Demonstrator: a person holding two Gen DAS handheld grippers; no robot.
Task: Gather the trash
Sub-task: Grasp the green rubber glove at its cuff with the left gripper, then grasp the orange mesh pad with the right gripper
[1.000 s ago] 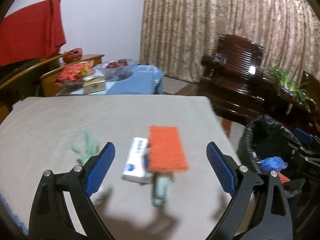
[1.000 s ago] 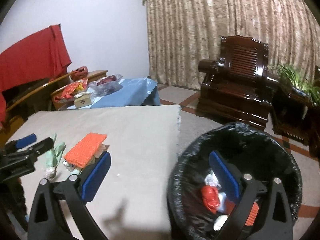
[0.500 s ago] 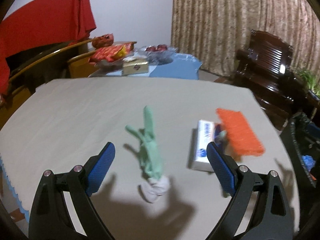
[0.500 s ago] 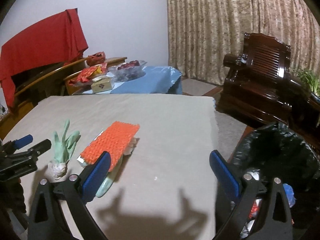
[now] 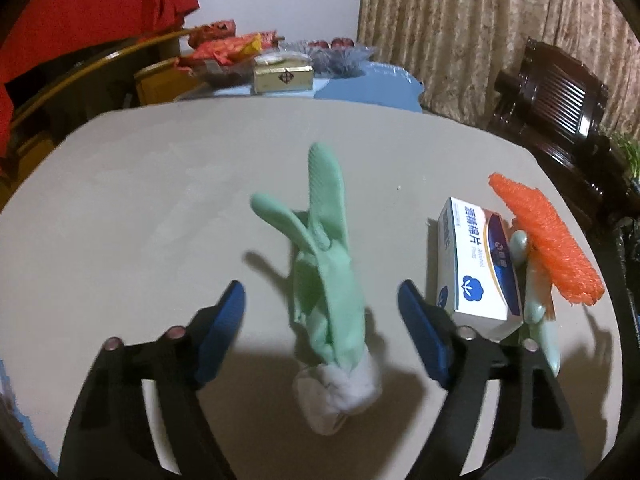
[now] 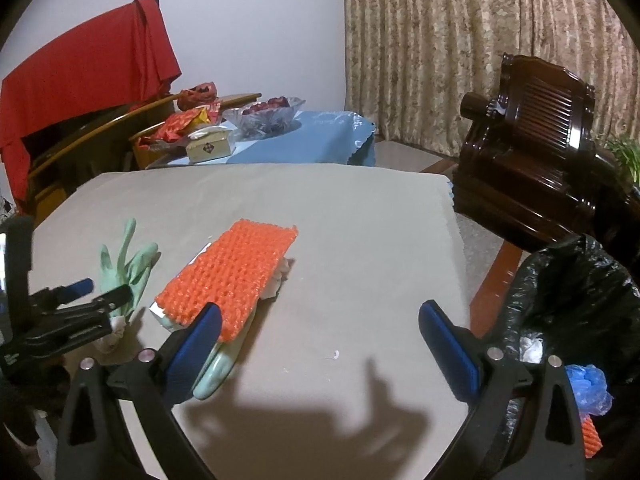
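Observation:
A mint-green rubber glove [image 5: 324, 280] with a white cuff lies on the beige table [image 5: 160, 200], between the open jaws of my left gripper [image 5: 322, 320]. To its right a white and blue box [image 5: 476, 272] lies under an orange mesh pad [image 5: 548, 244], with a pale green handle [image 5: 540, 320] beside it. My right gripper [image 6: 316, 344] is open and empty over the table's front part, right of the orange mesh pad [image 6: 236, 272]. The glove [image 6: 128, 268] and the left gripper [image 6: 80, 300] show at the left of the right wrist view.
A bin lined with a black bag [image 6: 580, 304] stands off the table's right edge, with trash inside. A dark wooden armchair [image 6: 532, 160] stands behind it. A side table with a blue cloth [image 6: 300, 140], a bowl and boxes stands beyond the far edge.
My left gripper swung left from the box and pad to the green glove and closed in around it. My right gripper moved left from over the bin to over the table.

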